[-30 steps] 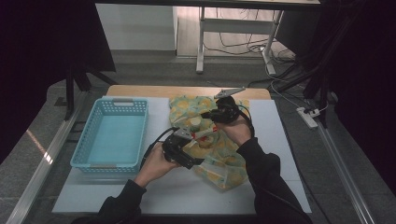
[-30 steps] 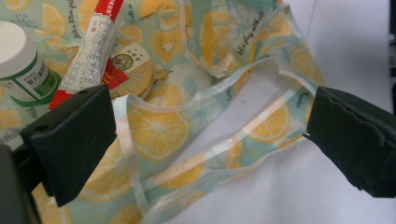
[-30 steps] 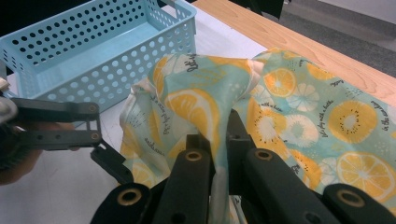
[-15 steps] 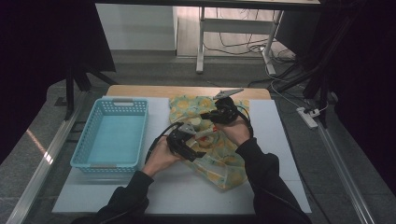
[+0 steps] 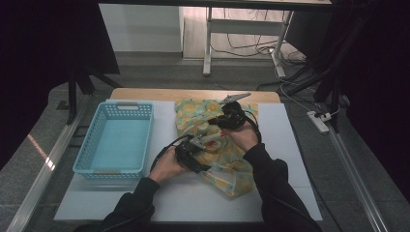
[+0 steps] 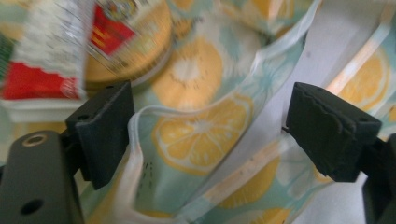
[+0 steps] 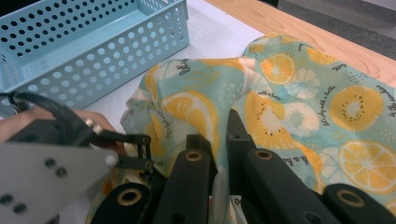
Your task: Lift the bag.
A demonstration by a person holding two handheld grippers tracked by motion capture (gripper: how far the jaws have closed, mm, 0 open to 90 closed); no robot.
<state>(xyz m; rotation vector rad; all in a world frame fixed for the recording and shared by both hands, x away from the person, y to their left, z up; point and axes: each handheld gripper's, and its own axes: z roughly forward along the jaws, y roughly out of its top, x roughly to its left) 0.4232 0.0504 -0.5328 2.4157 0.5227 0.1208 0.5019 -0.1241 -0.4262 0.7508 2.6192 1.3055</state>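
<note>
A cloth bag [image 5: 227,159] printed with lemon slices lies on the white table mat. My right gripper [image 7: 220,140] is shut on a fold of the bag's edge [image 7: 205,116] and holds it raised; in the high view the right gripper [image 5: 216,123] sits over the bag's far half. My left gripper [image 6: 217,133] is open at the bag's mouth, with its pale rim [image 6: 140,116] lying between the jaws, and neither pad presses on it. Its jaws have just been closing. Beyond the rim lies a red and white packet [image 6: 51,56] against a round yellow item [image 6: 140,42].
A light blue perforated basket [image 5: 115,105] stands left of the bag, its near wall [image 7: 116,60] close to the left hand. A wooden strip [image 5: 159,94] runs along the table's far edge. Bare white mat [image 5: 183,198] lies in front of the bag.
My left gripper has shifted slightly forward and lower, onto the bag's mouth. The right gripper has stayed in place with the fabric in its grip.
</note>
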